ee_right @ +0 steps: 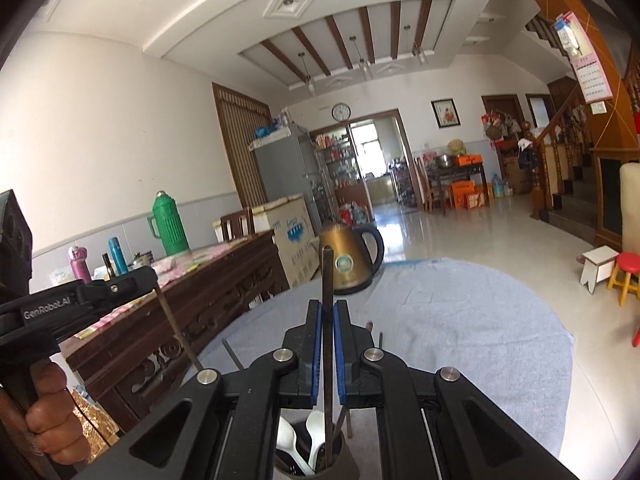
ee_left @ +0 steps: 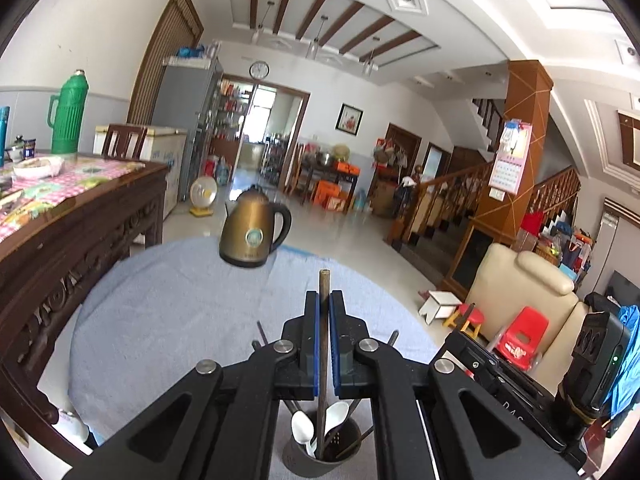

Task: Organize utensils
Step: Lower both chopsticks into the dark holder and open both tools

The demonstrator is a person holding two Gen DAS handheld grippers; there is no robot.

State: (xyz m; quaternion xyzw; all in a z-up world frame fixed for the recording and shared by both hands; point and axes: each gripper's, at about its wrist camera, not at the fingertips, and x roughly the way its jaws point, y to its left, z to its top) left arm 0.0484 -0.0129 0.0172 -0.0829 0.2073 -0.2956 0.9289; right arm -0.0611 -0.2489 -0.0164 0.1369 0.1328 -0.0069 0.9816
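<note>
Both tongs, left [ee_left: 324, 308] and right [ee_right: 328, 316], clamped on upright chopsticks [ee_left: 323, 296] over holder [ee_left: 320, 456], ready for dropping in tip-first.

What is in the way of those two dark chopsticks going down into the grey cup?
Nothing visible blocks them. The left gripper holds one dark chopstick and the right gripper another, each reaching down into the grey perforated holder cup, beside the white plastic spoons inside.
</note>
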